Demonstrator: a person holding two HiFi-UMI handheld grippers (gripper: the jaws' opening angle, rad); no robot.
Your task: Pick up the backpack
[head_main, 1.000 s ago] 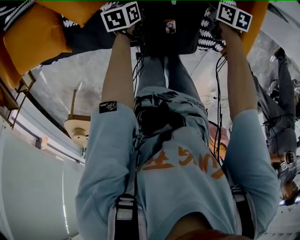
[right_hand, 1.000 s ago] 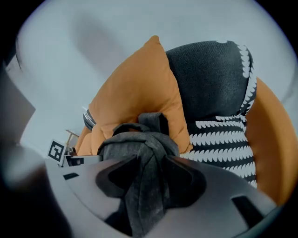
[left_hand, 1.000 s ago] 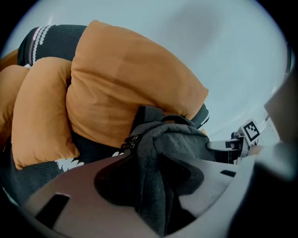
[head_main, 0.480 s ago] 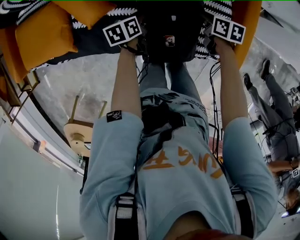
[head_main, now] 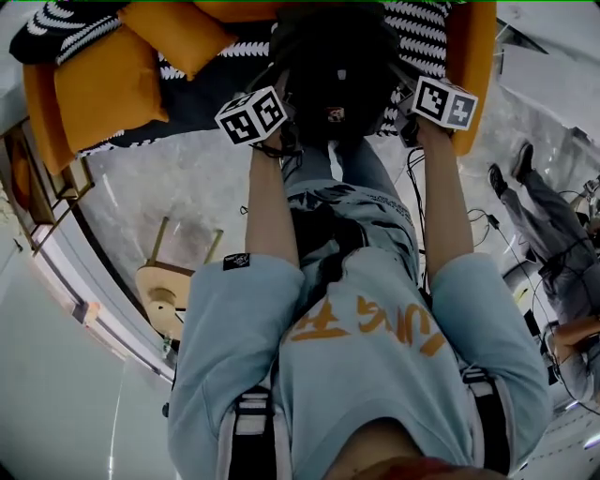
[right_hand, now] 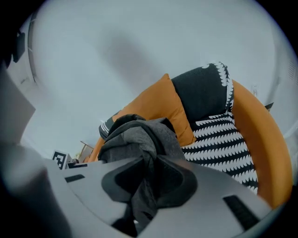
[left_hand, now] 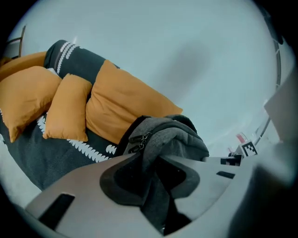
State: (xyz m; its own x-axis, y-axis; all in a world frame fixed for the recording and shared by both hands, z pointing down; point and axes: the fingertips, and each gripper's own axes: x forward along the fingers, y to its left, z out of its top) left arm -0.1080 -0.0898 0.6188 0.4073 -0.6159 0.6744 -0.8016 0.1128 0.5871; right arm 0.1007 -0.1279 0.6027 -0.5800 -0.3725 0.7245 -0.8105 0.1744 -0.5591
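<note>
The dark grey backpack [head_main: 335, 70] hangs between my two hands in front of the orange sofa [head_main: 473, 66], lifted above its seat. In the left gripper view, my left gripper [left_hand: 151, 162] has a bunched fold of the backpack [left_hand: 172, 135] between its pads, near the zip pulls, and its jaws are closing on it. My right gripper [right_hand: 148, 169] pinches another fold of the backpack [right_hand: 135, 135] on the far side, jaws closing too. In the head view the left gripper [head_main: 272, 108] and right gripper [head_main: 424, 98] flank the bag, their fingertips hidden against it.
Orange cushions [head_main: 98, 84] and a black-and-white patterned throw [head_main: 422, 28] lie on the sofa. A round wooden stool [head_main: 169, 281] stands on the floor at left. Another person [head_main: 544, 216] stands at right, with cables [head_main: 487, 220] on the floor nearby.
Both grippers have risen and drawn back toward me, and the backpack has come up off the sofa with them.
</note>
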